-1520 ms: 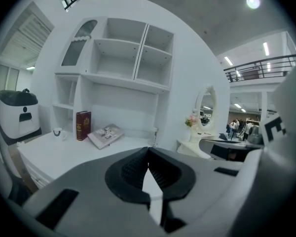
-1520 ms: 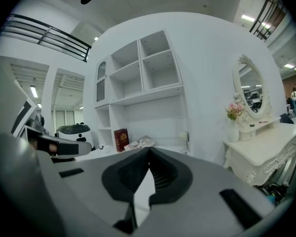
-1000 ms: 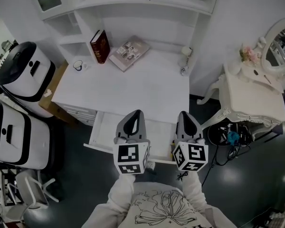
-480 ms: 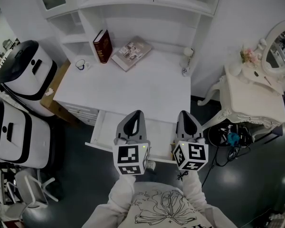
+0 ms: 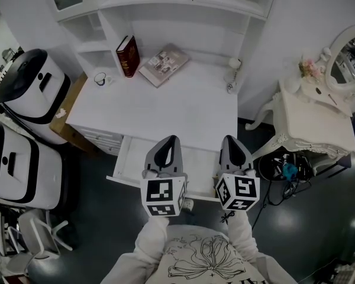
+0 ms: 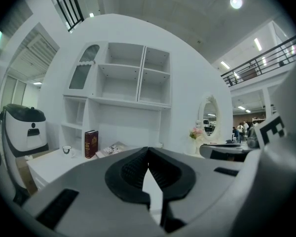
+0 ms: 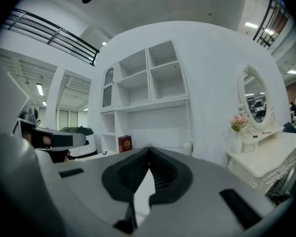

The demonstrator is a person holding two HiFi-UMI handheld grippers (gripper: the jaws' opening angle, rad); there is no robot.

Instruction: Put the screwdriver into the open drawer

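The white desk (image 5: pixel 165 108) has its drawer (image 5: pixel 129 161) pulled open at the front edge. My left gripper (image 5: pixel 168 142) and right gripper (image 5: pixel 231 141) hover side by side over the drawer, both shut with nothing between the jaws. In the left gripper view the left gripper's (image 6: pixel 148 149) pads meet at the tip; the right gripper's (image 7: pixel 149 148) do the same in its own view. A small slim object (image 5: pixel 229 87) lies at the desk's back right below a white cup (image 5: pixel 233 63); I cannot tell whether it is the screwdriver.
A red book (image 5: pixel 126 56), a magazine (image 5: pixel 161 65) and a mug (image 5: pixel 99 79) sit at the desk's back. Two white-and-black machines (image 5: pixel 29 87) stand left. A white dressing table (image 5: pixel 316 120) with a mirror stands right, with cables (image 5: pixel 287 173) on the floor beside it.
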